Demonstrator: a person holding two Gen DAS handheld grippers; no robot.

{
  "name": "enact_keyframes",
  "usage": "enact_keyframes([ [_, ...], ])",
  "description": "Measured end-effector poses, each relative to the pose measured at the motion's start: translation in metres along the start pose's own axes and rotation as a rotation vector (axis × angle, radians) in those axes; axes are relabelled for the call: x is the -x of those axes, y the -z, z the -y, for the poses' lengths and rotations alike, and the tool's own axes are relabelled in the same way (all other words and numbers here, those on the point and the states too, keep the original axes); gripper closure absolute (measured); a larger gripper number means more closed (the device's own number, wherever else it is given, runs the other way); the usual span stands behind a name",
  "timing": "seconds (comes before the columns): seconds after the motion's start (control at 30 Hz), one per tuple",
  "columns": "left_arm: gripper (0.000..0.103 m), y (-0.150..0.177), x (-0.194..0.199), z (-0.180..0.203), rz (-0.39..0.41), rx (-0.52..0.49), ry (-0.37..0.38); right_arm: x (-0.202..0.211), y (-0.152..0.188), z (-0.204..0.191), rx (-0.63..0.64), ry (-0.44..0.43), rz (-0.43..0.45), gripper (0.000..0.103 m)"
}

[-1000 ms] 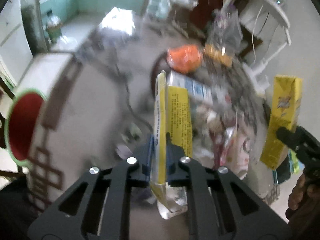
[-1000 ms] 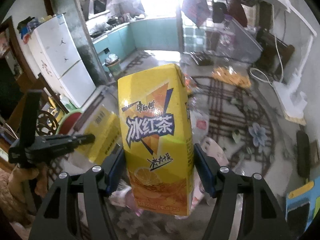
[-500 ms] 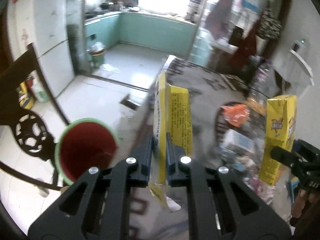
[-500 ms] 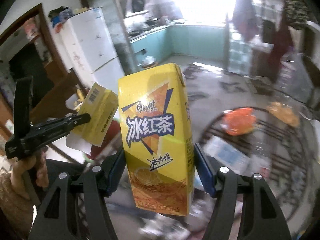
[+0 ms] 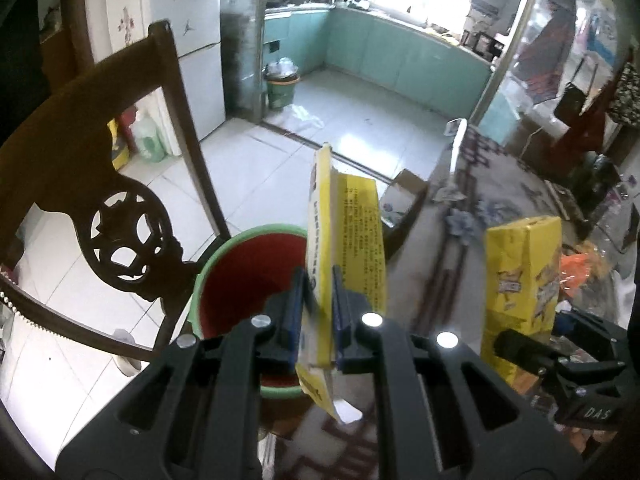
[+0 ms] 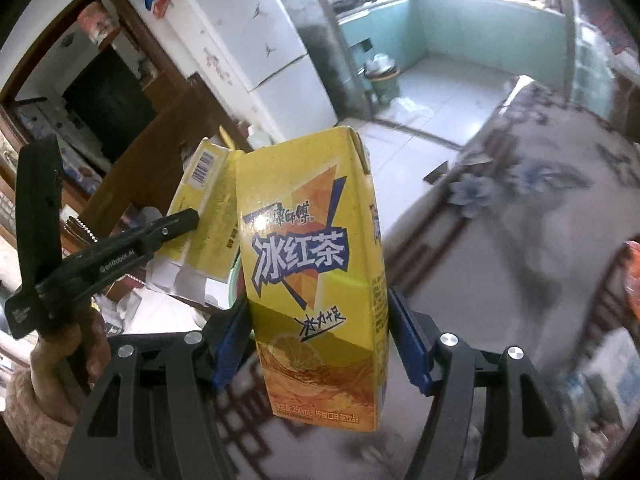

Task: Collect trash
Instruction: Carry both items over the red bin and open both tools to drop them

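My left gripper (image 5: 316, 312) is shut on a flattened yellow carton (image 5: 344, 240) and holds it over the near rim of a red bin with a green rim (image 5: 248, 276) beside the table. This carton also shows in the right wrist view (image 6: 204, 208), with the left gripper (image 6: 176, 224) on it. My right gripper (image 6: 316, 340) is shut on a full-shaped yellow iced tea carton (image 6: 316, 264), held upright above the table edge. That carton also shows at the right of the left wrist view (image 5: 520, 288).
A dark wooden chair (image 5: 100, 216) stands left of the bin. The patterned table (image 6: 520, 240) carries an orange wrapper (image 5: 580, 268) and other litter at the right. A cardboard box (image 5: 404, 200) lies on the tiled floor. A fridge (image 6: 256, 48) stands behind.
Both grippers have swung left from over the littered table toward the bin, each still holding its carton. The left carton now hangs over the bin's rim.
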State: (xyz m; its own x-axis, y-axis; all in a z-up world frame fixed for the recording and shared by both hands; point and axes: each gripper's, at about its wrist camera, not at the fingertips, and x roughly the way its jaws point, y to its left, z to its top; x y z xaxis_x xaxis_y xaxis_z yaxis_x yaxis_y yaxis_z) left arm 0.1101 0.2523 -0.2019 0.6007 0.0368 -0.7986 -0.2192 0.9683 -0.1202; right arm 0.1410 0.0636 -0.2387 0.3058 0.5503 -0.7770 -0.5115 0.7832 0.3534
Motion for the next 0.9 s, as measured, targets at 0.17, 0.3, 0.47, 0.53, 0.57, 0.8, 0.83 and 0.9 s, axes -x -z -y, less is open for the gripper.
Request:
enact_keyframes([
  [0.17,0.091,0.0,-0.025,-0.023,-0.035,0.026,-0.022,-0.034,-0.017,-0.008,0.011,0.0,-0.049,0.04],
  [0.3,0.091,-0.004,-0.031,-0.031,-0.036,0.034,-0.028,-0.051,-0.024,-0.014,0.004,-0.01,-0.06,0.04],
  [0.47,0.083,-0.007,-0.032,-0.049,-0.026,0.084,-0.038,-0.055,-0.03,-0.015,-0.035,-0.011,-0.034,0.019],
  [0.53,0.053,-0.008,-0.031,-0.056,-0.018,0.112,-0.037,-0.052,-0.03,-0.014,-0.042,-0.013,-0.02,0.019],
  [0.57,0.046,-0.009,-0.029,-0.059,-0.01,0.122,-0.036,-0.049,-0.031,-0.014,-0.04,-0.004,-0.016,0.019],
  [0.8,0.008,-0.007,-0.016,-0.05,0.042,0.108,-0.008,0.007,-0.018,-0.01,-0.032,0.017,0.065,0.019],
  [0.83,0.005,-0.005,-0.013,-0.044,0.049,0.096,-0.007,0.021,-0.013,-0.01,-0.018,0.032,0.084,0.019],
  [0.9,0.005,0.0,-0.008,-0.032,0.073,0.062,0.012,0.047,0.0,-0.006,0.005,0.065,0.117,0.018],
])
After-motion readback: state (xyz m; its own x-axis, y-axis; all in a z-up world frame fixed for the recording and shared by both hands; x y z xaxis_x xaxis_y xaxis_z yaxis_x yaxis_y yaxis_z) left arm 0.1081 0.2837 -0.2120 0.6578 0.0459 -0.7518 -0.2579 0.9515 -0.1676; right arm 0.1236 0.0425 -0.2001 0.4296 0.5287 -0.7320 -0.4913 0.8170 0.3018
